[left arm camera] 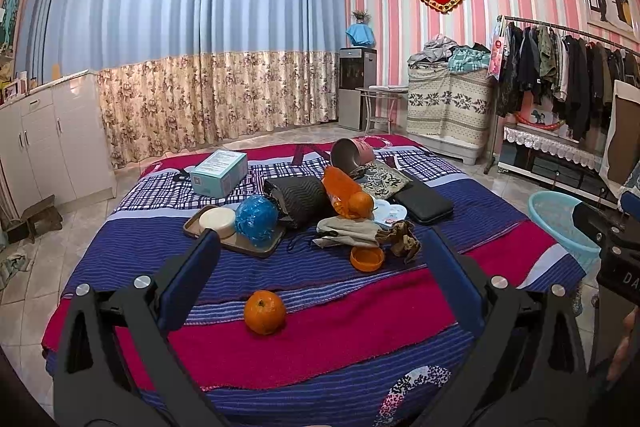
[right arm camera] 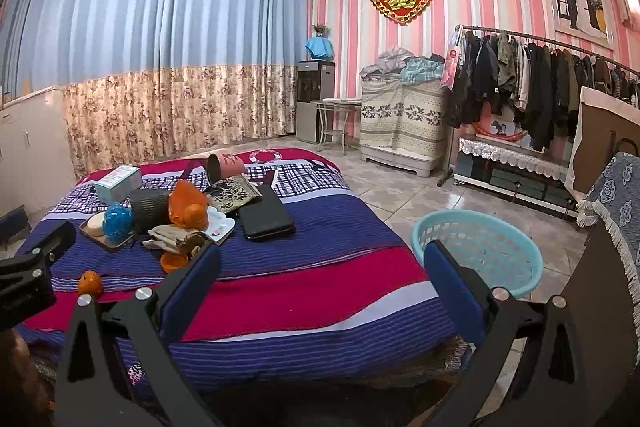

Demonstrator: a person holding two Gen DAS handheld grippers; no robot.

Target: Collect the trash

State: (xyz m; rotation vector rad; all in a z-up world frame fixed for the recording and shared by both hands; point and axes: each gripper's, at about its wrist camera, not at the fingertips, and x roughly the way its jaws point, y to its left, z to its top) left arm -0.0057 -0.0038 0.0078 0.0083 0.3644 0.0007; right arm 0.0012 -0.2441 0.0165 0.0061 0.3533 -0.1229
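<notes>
Both claws up over the near edge of the bed point(left arm camera: 320, 355), nothing in either. Left gripper point(left arm camera: 320, 251) spread wide, empty; right gripper point(right arm camera: 322, 267) spread wide too, empty, out toward the bed's right side.

Clutter sits mid-bed toward the far end. What I read as trash: crumpled brown wrapper point(left arm camera: 404, 237) beside an orange lid point(left arm camera: 367, 258), a wadded blue bag point(left arm camera: 256, 217) lying on the tray point(left arm camera: 256, 247) just beside a white round tub point(left arm camera: 218, 221), and an orange plastic bag point(left arm camera: 340, 187) slumped against the black roll point(left arm camera: 298, 199). A lone orange point(left arm camera: 265, 311) lies apart near the near edge, directly between the left fingers in that view. Whether it counts as trash I cannot tell.

Bin: light-blue basket point(right arm camera: 478, 251) on the floor off the bed's right edge, just past the right claw.

My read: the task is barely begun and the step in hand is picking a first target. To do it well:
- left claw takes the wrapper or lid, nearest of the pile and free of the tray
- come down from above and straddle the piece fully before closing, because the blanket is soft and may bunch into the pinch
- keep the right claw for basket-side work, so the arms don't cross
- leave the black case point(right arm camera: 264, 217), box point(left arm camera: 219, 173) and cup point(left arm camera: 352, 154) alone.
</notes>
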